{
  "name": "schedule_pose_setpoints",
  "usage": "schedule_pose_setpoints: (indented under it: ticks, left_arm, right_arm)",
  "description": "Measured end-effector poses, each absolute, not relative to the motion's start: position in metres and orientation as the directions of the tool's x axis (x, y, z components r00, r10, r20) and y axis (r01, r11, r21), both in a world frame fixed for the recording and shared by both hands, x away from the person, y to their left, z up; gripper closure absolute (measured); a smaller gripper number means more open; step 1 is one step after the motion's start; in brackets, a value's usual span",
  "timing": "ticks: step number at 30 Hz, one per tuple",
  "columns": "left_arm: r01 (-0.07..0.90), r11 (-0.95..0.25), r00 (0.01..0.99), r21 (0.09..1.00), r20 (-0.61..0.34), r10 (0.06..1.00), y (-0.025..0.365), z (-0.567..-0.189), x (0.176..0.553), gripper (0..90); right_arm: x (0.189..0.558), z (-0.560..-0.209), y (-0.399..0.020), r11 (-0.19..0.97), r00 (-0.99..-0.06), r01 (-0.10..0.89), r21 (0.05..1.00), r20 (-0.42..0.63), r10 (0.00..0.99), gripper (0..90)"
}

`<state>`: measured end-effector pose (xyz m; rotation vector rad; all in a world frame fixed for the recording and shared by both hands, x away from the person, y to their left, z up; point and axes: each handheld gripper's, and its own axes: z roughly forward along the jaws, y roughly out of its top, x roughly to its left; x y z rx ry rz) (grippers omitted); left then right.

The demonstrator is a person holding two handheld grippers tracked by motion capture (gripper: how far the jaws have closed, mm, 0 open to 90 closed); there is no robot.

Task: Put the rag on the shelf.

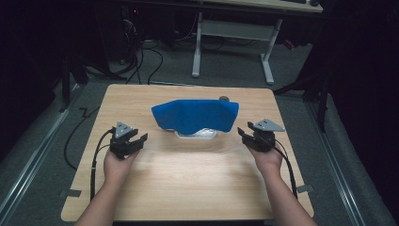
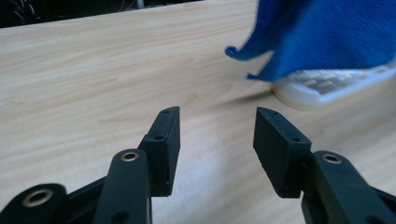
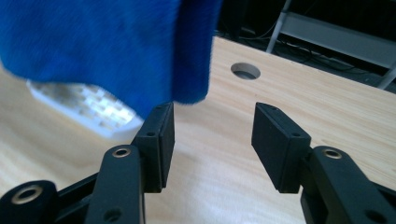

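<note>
On the left of the wooden table (image 1: 188,174), the left gripper (image 1: 141,139) sits in the person's left hand (image 1: 116,162), low over the tabletop, its jaws spread wide apart with nothing between them; in the left gripper view bare wood shows through the gap, and the cloth hangs ahead and to the right. In the middle of the table a blue cloth (image 1: 195,115) is draped over a white keyboard (image 1: 196,134), whose near edge and pale keys peek out beneath it. On the right, the right gripper (image 1: 243,133), held in the right hand (image 1: 267,159), is also wide open and empty, just beside the cloth's right end; the right gripper view shows a round hole (image 3: 245,71) in the tabletop beyond
</note>
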<state>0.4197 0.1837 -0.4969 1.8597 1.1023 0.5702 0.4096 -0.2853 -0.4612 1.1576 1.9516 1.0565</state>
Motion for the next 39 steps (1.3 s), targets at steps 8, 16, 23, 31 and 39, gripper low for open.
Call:
schedule_pose_setpoints:
  ticks: [8, 16, 23, 31, 39]
  left_arm:
    - [0.472, -0.246, 0.539, 0.847, -0.056, 0.84, 0.182, -0.506, 0.373, 49.8]
    - [0.475, -0.247, 0.59, 0.844, -0.097, 0.802, 0.145, -0.505, 0.337, 47.1]
    - [0.433, -0.362, 0.725, 0.826, -0.08, 0.684, 0.085, -0.518, 0.307, 47.3]
    - [0.406, -0.43, 0.754, 0.806, -0.03, 0.656, 0.08, -0.522, 0.309, 45.7]
    - [0.44, -0.387, 0.727, 0.81, -0.068, 0.684, 0.093, -0.524, 0.315, 45.2]
  right_arm:
    - [0.363, -0.473, -0.276, 0.34, -0.434, 0.365, 0.867, -0.165, 0.886, 43.4]
    - [0.32, -0.488, -0.265, 0.307, -0.45, 0.377, 0.874, -0.117, 0.885, 37.6]
    - [0.284, -0.508, -0.246, 0.317, -0.526, 0.402, 0.859, -0.067, 0.848, 35.7]
    - [0.299, -0.515, -0.234, 0.377, -0.573, 0.392, 0.839, -0.098, 0.814, 34.3]
    - [0.298, -0.514, -0.238, 0.36, -0.568, 0.397, 0.844, -0.082, 0.819, 34.5]
